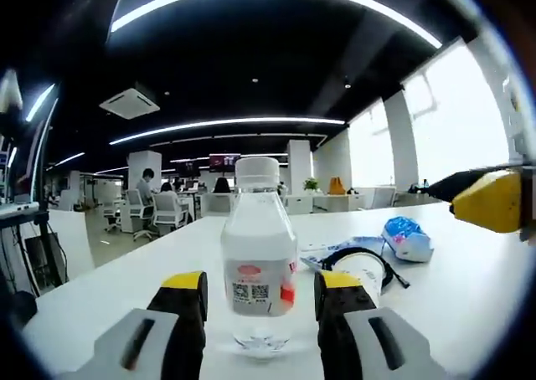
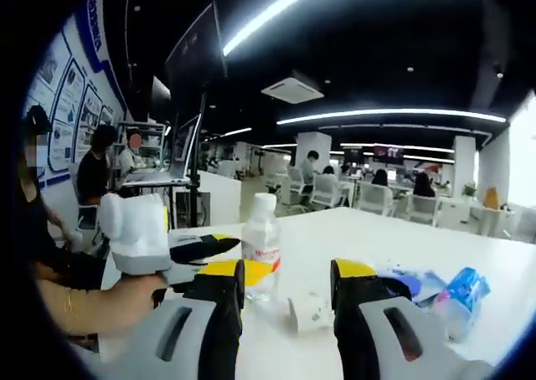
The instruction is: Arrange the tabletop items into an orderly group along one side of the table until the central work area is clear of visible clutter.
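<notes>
A clear plastic bottle [image 1: 258,254] with a white cap and a red-marked label stands upright on the white table [image 1: 126,288]. My left gripper [image 1: 261,281] is open, one jaw on each side of the bottle with a small gap at each. The right gripper view shows this bottle [image 2: 261,244] from the side, with the left gripper [image 2: 251,257] held around it by a person's hand. My right gripper [image 2: 287,275] is open, and a small crumpled white item [image 2: 310,310] lies on the table just ahead between its jaws. A yellow fingertip [image 1: 490,200] of the right gripper enters from the right.
To the right of the bottle lie a blue-and-white packet [image 1: 406,238], a flat blue sheet [image 1: 335,250] and a white cup [image 1: 362,269] with a black cord. The packet [image 2: 459,296] lies right of my right jaws. People sit at desks behind; one sits at the table's left edge.
</notes>
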### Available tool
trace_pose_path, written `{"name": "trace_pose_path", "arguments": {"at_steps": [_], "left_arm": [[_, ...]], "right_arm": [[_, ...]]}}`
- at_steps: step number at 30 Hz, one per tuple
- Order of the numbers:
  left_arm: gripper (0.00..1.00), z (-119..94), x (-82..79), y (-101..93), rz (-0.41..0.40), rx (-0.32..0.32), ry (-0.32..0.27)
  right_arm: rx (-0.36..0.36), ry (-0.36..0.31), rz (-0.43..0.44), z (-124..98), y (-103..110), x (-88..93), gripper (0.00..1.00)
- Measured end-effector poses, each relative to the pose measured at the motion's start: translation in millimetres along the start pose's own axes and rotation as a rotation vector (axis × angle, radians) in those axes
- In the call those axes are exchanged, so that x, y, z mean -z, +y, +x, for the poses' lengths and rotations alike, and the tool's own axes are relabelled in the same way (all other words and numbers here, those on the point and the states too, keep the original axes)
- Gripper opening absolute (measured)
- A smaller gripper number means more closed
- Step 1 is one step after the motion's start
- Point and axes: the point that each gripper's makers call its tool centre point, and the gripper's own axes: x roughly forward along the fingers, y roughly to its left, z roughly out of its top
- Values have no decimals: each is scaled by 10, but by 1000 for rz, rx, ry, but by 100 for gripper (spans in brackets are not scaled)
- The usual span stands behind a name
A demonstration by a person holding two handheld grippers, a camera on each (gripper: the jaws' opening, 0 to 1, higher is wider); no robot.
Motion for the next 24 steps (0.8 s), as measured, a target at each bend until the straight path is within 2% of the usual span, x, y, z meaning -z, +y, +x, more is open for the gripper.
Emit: {"name": "trace_pose_path", "arguments": {"at_steps": [3,7,14,17,24], "left_arm": [[51,-5,-17,15,-5,-9,-8],[51,1,29,6,-8,1,4],[51,28,40,-43,14,4,10],[51,52,48,-40,34,-17,21],[51,73,71,59,-11,-62,24]], "right_arm": [[15,33,66,-186,-101,199,39],[8,52,139,-334,-177,336,39],[18,62,122,-620,-237,473,37],[26,64,109,-756,-253,529,36],[14,49,141,-1104,-276,622,38]]}}
